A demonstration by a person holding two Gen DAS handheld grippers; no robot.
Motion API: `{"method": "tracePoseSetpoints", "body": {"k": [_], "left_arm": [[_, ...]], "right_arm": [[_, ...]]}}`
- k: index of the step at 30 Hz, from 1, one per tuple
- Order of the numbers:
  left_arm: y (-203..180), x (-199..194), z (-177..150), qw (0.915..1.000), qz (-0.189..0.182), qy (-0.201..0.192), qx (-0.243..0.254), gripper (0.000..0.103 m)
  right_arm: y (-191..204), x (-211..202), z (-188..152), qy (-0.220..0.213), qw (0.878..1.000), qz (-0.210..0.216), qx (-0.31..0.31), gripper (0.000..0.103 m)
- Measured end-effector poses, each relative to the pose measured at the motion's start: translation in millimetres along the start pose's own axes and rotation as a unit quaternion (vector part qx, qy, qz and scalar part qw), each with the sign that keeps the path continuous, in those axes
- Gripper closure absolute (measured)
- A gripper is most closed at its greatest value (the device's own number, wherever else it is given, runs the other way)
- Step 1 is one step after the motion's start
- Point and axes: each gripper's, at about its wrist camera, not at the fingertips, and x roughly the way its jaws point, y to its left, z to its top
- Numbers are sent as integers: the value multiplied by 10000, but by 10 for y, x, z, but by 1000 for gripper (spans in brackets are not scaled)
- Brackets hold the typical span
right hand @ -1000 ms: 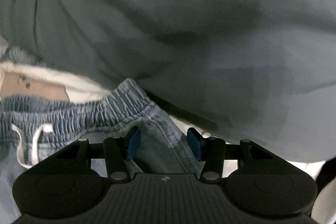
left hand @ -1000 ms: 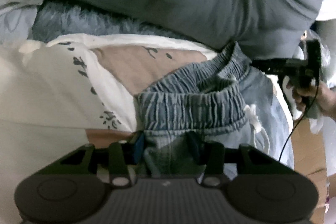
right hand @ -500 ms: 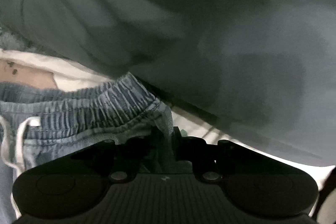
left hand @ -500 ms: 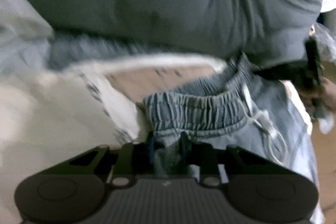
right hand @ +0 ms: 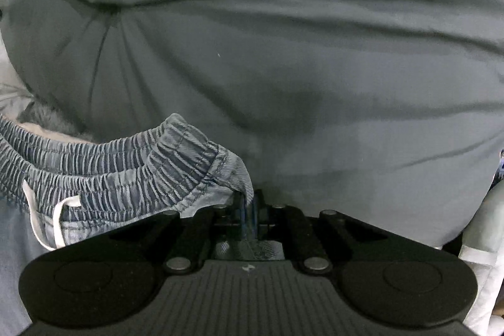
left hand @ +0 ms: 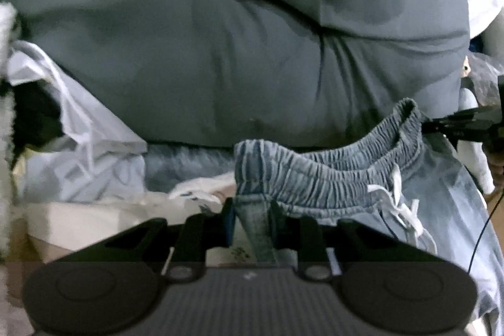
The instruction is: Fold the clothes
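Left gripper is clamped on one end of the faded blue denim shorts with gathered elastic waistband; right gripper is pinched tight on the opposite end. The waistband hangs slack between them (white drawstring dangling), before a large grey cushion.

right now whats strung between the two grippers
The elastic waistband of the denim shorts, white drawstring hanging mid-span, between left gripper and right gripper; clearest in the left wrist view.
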Motion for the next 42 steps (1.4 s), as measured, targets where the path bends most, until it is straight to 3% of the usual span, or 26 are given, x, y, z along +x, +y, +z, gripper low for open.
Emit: {"method": "tracePoseSetpoints", "body": {"k": [3,14,17,19,23,25,29,32,36,39,42], "left_arm": [[43,12,25,10000,75,13,20,81],[215,723,-196,9972,162,728,-15,80],[266,725,-197,9967,-30,782,-222,77],[314,687,-195,9962,-163,812,-278,75],[409,612,-194,9945,-428,870,-393,72],[430,620,-223,9932,-541,887,-520,68],[467,707,-247,9889,-785,900,-883,59],[539,797,-266,9837,-999,918,-1182,59],[673,858,-306,9718,-1330,906,-1722,60],[737,865,-341,9649,-1486,897,-1969,67],[763,843,-363,9666,-1450,862,-1927,79]], "right_arm": [[17,36,63,22,9999,-91,69,101],[135,978,-4,866,9941,-352,549,98],[126,1115,-54,1029,9922,-258,656,94],[112,1043,-41,999,9923,-250,683,92],[111,715,-5,745,9951,-270,600,67],[113,475,3,502,9966,-250,604,61],[129,21,14,-178,9973,-133,697,61],[227,-220,-109,-376,9958,31,837,61],[472,-331,-383,-188,9930,469,1063,62],[806,-42,-465,42,9898,682,1248,62],[1007,80,-565,152,9868,817,1390,62]]}}
